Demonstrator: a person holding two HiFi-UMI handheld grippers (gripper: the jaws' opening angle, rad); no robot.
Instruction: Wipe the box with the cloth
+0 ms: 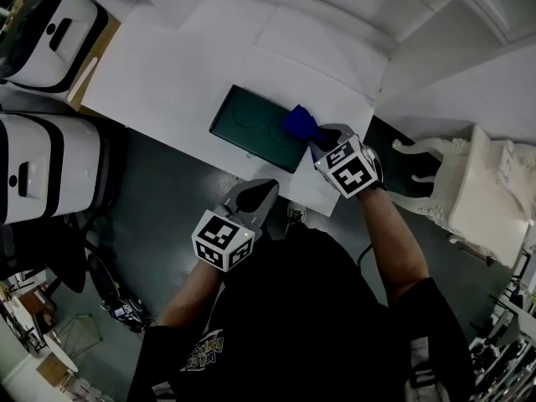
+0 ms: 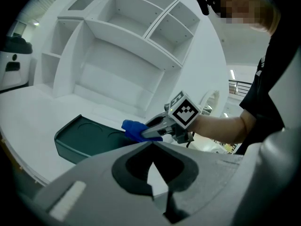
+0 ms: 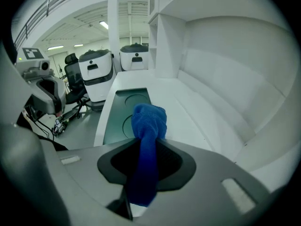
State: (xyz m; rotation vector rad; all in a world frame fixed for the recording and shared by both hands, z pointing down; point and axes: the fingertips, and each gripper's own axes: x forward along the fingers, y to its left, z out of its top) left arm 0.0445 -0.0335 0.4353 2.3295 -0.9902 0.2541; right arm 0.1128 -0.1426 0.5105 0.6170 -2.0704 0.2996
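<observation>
A dark green box (image 1: 251, 128) (image 3: 123, 111) is laid flat on a white table (image 1: 151, 82), close to the front edge, with two round hollows pressed into its top. A blue cloth (image 1: 299, 122) (image 3: 148, 122) is pinched between the jaws of the right gripper (image 1: 315, 143). The bunched end of the cloth sticks out ahead of the jaws and is held over the right end of the box. It seems to touch the top there, though contact cannot be told for sure. In the right gripper view the near end of the box is partly hidden by the cloth.

The left gripper (image 1: 256, 193) (image 2: 151, 144) is held off the table, in front of its edge and near the person's body, apart from the box. Its jaws are pressed together and nothing is gripped between them. In the left gripper view the lower half is filled by the gripper's own grey body, over which the box, the cloth and the right gripper are seen.

White shelves (image 2: 131, 36) are fitted behind the table. Two white machines with dark trim (image 1: 50, 32) (image 1: 42, 170) are parked on the floor to the left, and an office chair (image 3: 70, 68) is seen beside them in the right gripper view. A carved white piece of furniture (image 1: 469, 191) is placed to the right of the table.
</observation>
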